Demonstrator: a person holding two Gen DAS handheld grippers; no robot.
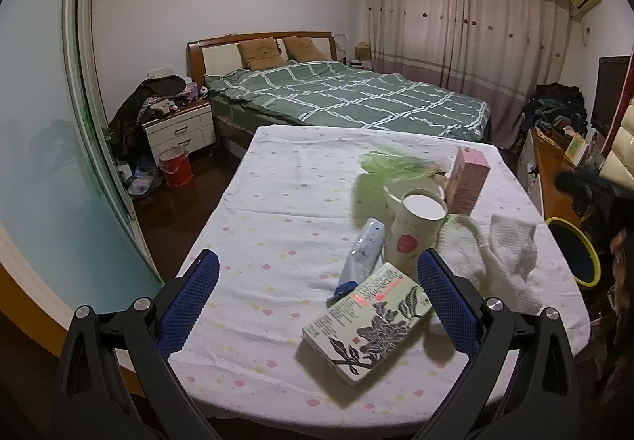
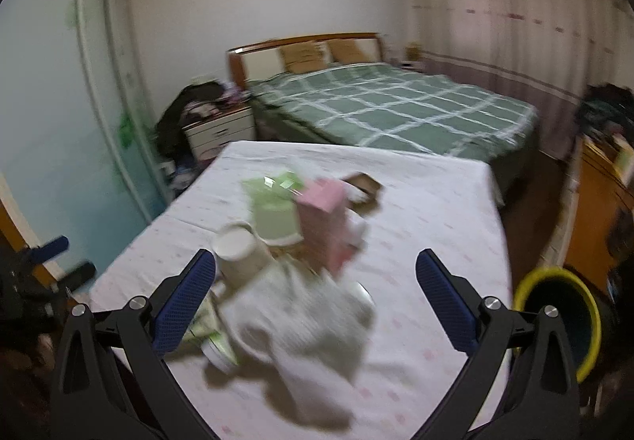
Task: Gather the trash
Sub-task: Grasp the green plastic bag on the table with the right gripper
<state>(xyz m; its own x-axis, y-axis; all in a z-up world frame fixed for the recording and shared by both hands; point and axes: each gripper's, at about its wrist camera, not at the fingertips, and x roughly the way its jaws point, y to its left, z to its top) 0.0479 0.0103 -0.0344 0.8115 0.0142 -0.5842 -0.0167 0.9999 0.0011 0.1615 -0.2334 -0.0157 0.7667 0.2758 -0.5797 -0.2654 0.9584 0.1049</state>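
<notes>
A table under a pale flowered cloth [image 1: 277, 210] carries the clutter. On it lie a book with a black flower print [image 1: 368, 321], a blue-white crumpled wrapper [image 1: 364, 249], a white paper cup with a red mark [image 1: 412, 234], a pink carton [image 1: 467, 178], a green plastic bag [image 1: 392, 162] and white cloths [image 1: 487, 253]. My left gripper [image 1: 317, 273] is open above the table's near edge, with the book between its fingers. My right gripper [image 2: 317, 273] is open over the white cloth [image 2: 309, 325]; this view is blurred. The cup [image 2: 241, 253], pink carton [image 2: 329, 218] and green bag [image 2: 277, 202] lie just ahead.
A black bin with a yellow rim [image 2: 562, 321] stands at the table's right side [image 1: 574, 253]. Behind the table is a bed with a green checked cover [image 1: 348, 95]. A nightstand piled with clothes [image 1: 178, 123] and a red bucket [image 1: 176, 166] are at left, a wooden cabinet [image 2: 598, 202] at right.
</notes>
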